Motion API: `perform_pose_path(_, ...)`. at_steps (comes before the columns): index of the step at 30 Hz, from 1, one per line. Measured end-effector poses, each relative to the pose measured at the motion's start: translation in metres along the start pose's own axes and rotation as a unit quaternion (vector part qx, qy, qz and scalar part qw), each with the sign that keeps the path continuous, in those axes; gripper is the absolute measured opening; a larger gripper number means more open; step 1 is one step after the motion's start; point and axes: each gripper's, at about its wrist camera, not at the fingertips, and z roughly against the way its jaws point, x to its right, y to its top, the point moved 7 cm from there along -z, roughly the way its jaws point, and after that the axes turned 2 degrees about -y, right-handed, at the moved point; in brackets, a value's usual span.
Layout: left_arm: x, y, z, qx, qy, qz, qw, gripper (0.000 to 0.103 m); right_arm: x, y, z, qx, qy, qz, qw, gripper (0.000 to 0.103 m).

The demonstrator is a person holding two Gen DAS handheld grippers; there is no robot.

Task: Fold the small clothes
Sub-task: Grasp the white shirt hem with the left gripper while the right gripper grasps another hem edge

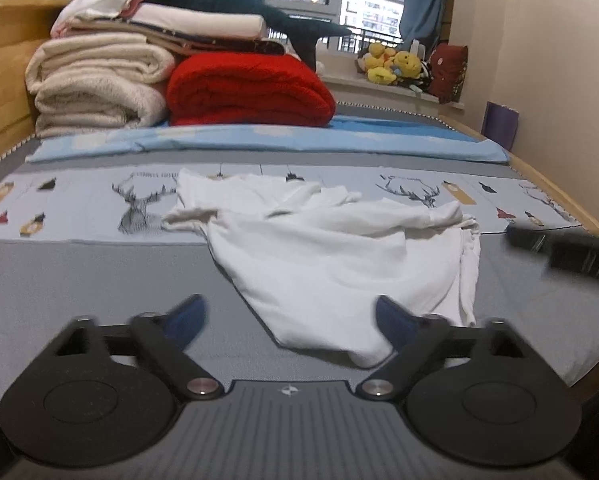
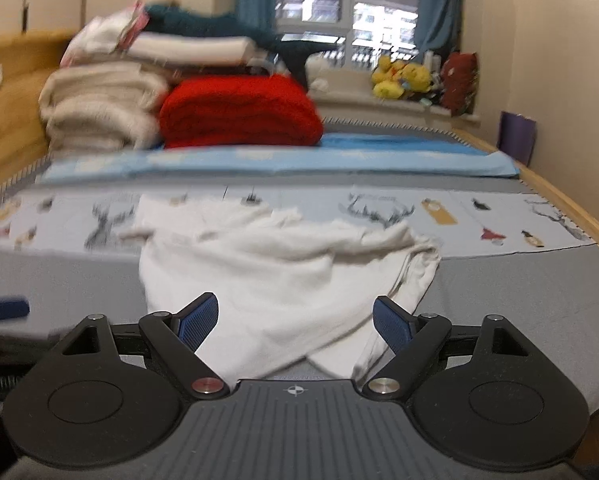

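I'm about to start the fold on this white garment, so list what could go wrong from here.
1. The white garment lies crumpled, its far edge bunched in layers; a pinch there may catch several layers, or only one, and the fold may come out skewed.
2. The left gripper and right gripper are open near the near hem; uneven grips could drag the cloth across the bed sheet rather than lift it.

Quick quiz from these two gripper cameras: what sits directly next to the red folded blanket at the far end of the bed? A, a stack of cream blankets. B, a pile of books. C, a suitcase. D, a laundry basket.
A: the red folded blanket lies beside a stack of cream blankets, which touches its left side in both views.
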Motion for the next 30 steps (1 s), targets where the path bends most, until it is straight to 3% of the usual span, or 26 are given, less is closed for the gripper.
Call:
perform_pose_path(4,-0.018,0.025,-0.012,-0.016,-0.027,-0.028,0.9991,0.043,0.024,0.038,-0.003,0.041,0.015,0.0,0.999,0.061)
perform_pose_path(6,-0.028,0.043,-0.021,-0.011,-0.029,-0.056,0.9979,0.043,0.041,0.056,-0.013,0.065,0.01,0.011,0.998,0.051)
perform_pose_path(8,-0.036,0.056,-0.04,-0.019,-0.033,-0.079,0.9961,0.043,0.057,0.063,-0.025,0.072,-0.004,0.015,0.997,0.047)
perform_pose_path(11,-0.051,0.058,-0.075,-0.052,-0.041,-0.059,0.996,0.043,0.078,0.052,-0.048,0.05,-0.031,-0.005,0.998,0.045)
perform_pose_path(14,-0.061,0.041,-0.121,-0.115,-0.054,-0.018,0.9917,0.043,0.081,0.045,-0.058,0.024,-0.023,-0.027,0.999,0.042)
perform_pose_path(15,-0.062,0.031,-0.137,-0.15,-0.062,0.002,0.9867,0.043,0.078,0.044,-0.061,0.021,-0.02,-0.021,0.999,0.042)
perform_pose_path(17,-0.063,0.013,-0.164,-0.22,-0.094,0.07,0.9686,0.043,0.072,0.04,-0.064,0.015,-0.019,-0.003,1.0,0.042)
perform_pose_path(19,-0.063,0.004,-0.181,-0.249,-0.107,0.118,0.9552,0.044,0.067,0.038,-0.065,0.013,-0.015,0.012,1.0,0.042)
perform_pose_path(23,-0.055,-0.012,-0.206,-0.298,-0.112,0.158,0.9347,0.049,0.068,0.039,-0.069,0.006,-0.02,0.018,1.0,0.042)
perform_pose_path(25,-0.05,-0.022,-0.211,-0.312,-0.104,0.157,0.9311,0.049,0.075,0.041,-0.071,0.001,-0.028,0.005,1.0,0.042)
perform_pose_path(27,-0.04,-0.023,-0.214,-0.312,-0.1,0.139,0.9345,0.047,0.082,0.04,-0.073,-0.003,-0.035,-0.01,0.999,0.042)
perform_pose_path(30,-0.034,-0.016,-0.209,-0.289,-0.095,0.084,0.9489,0.007,0.089,0.037,-0.076,-0.011,-0.047,-0.022,0.999,0.042)
